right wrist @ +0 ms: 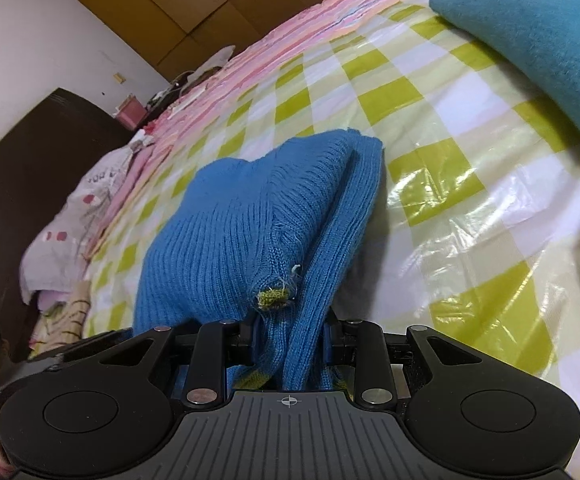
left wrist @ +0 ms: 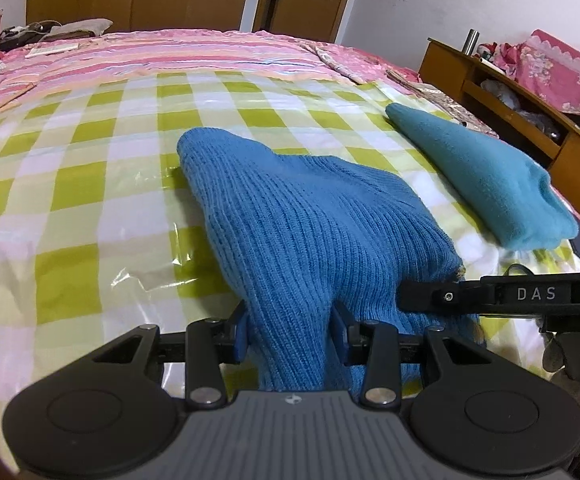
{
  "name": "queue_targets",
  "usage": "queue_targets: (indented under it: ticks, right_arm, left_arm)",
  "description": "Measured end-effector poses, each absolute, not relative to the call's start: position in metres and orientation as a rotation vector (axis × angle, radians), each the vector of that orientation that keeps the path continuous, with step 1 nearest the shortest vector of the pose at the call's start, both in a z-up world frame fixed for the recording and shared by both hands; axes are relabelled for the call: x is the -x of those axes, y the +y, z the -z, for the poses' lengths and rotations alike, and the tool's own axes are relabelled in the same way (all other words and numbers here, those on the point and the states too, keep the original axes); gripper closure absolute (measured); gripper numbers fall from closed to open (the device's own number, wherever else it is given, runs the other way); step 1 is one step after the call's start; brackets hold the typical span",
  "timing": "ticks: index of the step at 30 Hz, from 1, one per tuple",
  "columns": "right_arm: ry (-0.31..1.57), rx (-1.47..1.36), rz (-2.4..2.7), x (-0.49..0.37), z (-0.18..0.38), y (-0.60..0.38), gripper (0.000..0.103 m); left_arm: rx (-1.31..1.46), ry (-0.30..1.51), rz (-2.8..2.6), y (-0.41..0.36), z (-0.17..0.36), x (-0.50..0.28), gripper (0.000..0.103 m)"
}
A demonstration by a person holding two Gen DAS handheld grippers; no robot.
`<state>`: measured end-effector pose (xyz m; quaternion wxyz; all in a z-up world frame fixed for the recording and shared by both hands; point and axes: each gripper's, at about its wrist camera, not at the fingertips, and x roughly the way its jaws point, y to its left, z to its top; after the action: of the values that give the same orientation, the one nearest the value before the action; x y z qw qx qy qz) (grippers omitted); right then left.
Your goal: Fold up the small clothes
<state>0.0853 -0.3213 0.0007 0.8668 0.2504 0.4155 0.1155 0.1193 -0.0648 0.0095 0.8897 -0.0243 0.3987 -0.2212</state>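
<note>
— What does the left wrist view show?
— The left gripper (left wrist: 291, 334) pinches the blue knit garment (left wrist: 309, 216), lifted off the checked sheet (left wrist: 90, 168); a teal folded cloth (left wrist: 485, 176) lies beside it.
— And the right wrist view?
— The right gripper (right wrist: 290, 338) clamps the same knit's bunched edge.

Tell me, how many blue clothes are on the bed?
2. The blue knit garment is gripped by both tools in the middle of the checkered sheet. The teal folded garment lies to its right. More could be out of view.
</note>
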Motion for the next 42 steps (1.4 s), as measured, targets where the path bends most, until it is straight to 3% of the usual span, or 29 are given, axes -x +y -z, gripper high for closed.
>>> queue_targets:
  ticks: [6, 25, 42]
  right_arm:
    - [0.844, -0.485, -0.18, -0.078, -0.002, -0.317, 0.07]
    - [0.701, -0.209, -0.117, -0.081, -0.068, -0.293, 0.07]
    - [0.736, -0.154, -0.167, -0.152, -0.053, -0.269, 0.07]
  left_arm:
    - [-0.013, 0.817, 0.44, -0.071, -0.011, -0.116, 0.056]
    - [-0.112, 0.691, 0.404, -0.066, -0.05, -0.119, 0.055]
    - [-0.101, 0.708, 0.368, -0.078, -0.039, -0.174, 0.055]
